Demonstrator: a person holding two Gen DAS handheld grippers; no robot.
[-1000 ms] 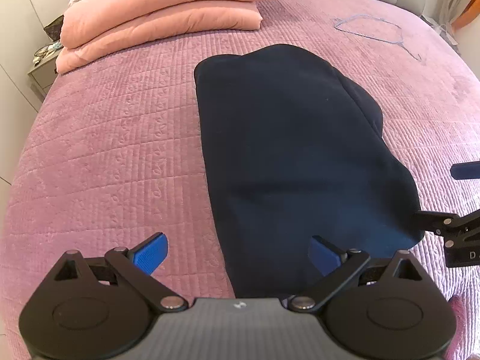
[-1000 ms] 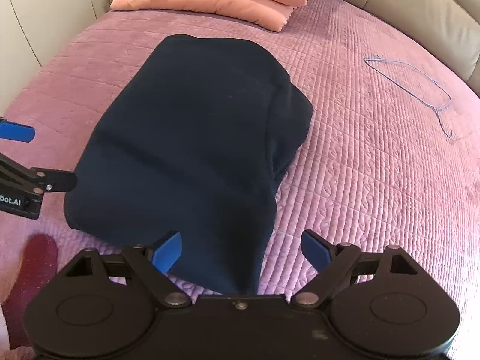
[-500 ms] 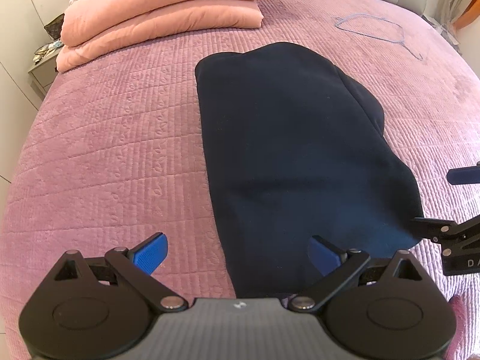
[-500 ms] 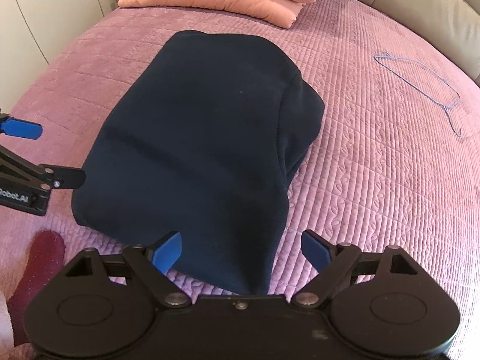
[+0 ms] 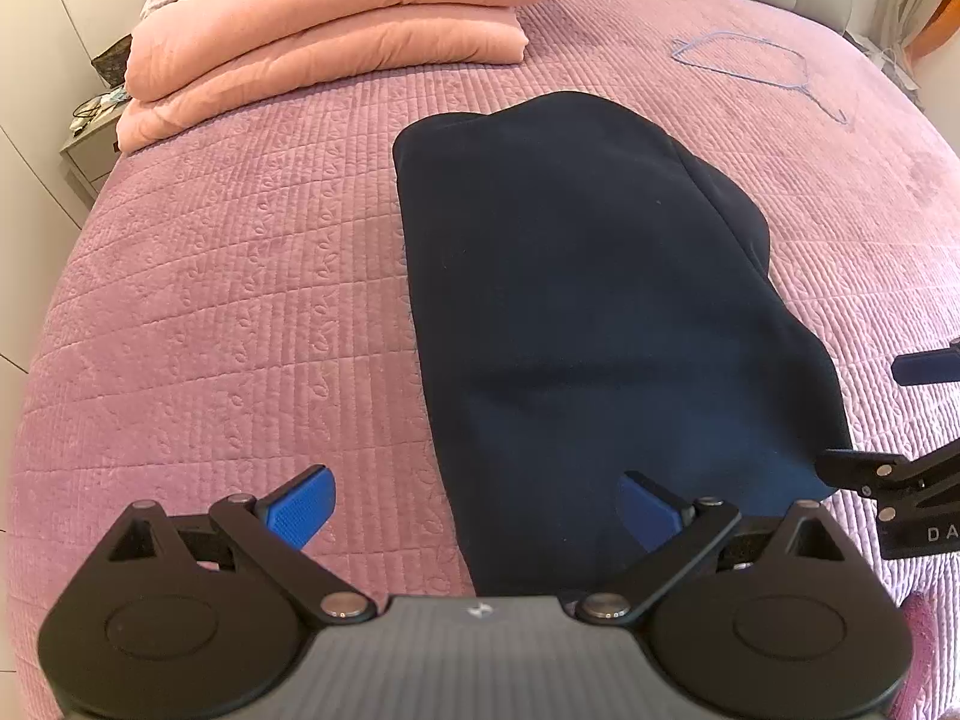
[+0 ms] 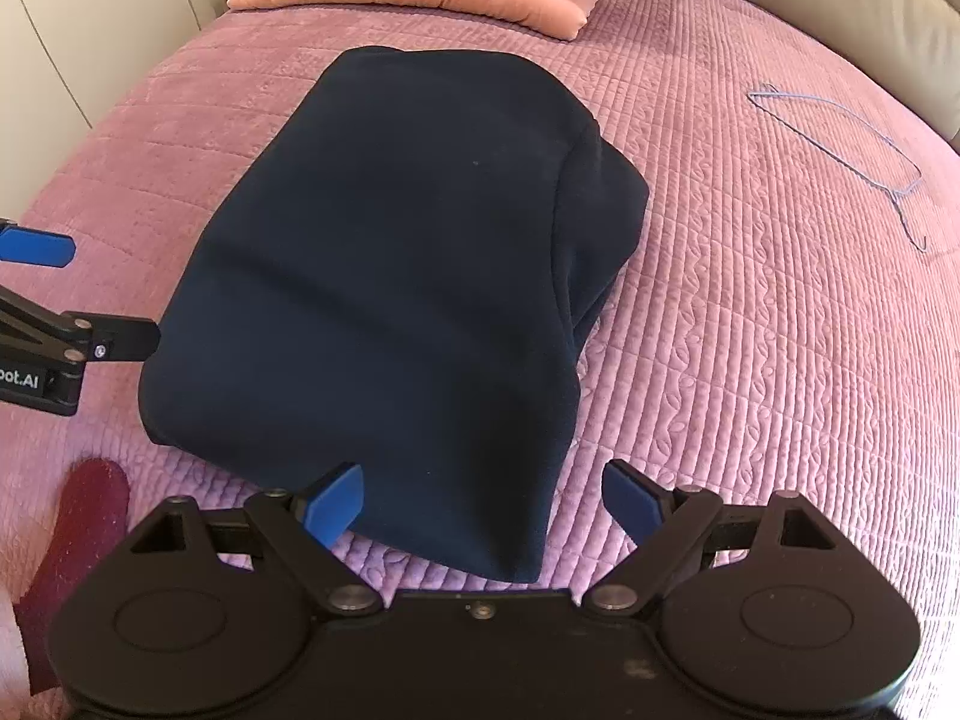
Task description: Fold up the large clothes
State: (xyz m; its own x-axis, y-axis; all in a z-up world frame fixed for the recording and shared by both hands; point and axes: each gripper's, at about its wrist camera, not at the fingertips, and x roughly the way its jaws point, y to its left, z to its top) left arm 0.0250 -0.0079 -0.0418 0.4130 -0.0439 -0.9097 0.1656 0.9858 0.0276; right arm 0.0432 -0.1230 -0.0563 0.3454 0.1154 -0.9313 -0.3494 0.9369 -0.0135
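A dark navy garment (image 5: 588, 312) lies folded into a long thick bundle on the pink quilted bed (image 5: 228, 276); the right wrist view shows the same garment (image 6: 408, 276). My left gripper (image 5: 474, 507) is open over the bundle's near left corner, blue pads wide apart, holding nothing. My right gripper (image 6: 483, 501) is open too, straddling the near right corner. Each gripper shows at the edge of the other's view: the right gripper (image 5: 900, 420) and the left gripper (image 6: 54, 300).
Two folded salmon-pink quilts (image 5: 324, 18) are stacked at the head of the bed. A thin wire hanger (image 6: 852, 138) lies on the bedspread right of the garment. A dark red sleeve (image 6: 72, 546) shows at lower left. A bedside cabinet (image 5: 90, 144) stands left of the bed.
Both grippers have drawn back slightly toward the near edge, staying open; in the right wrist view the garment has slid up and rightward. The garment itself has not moved.
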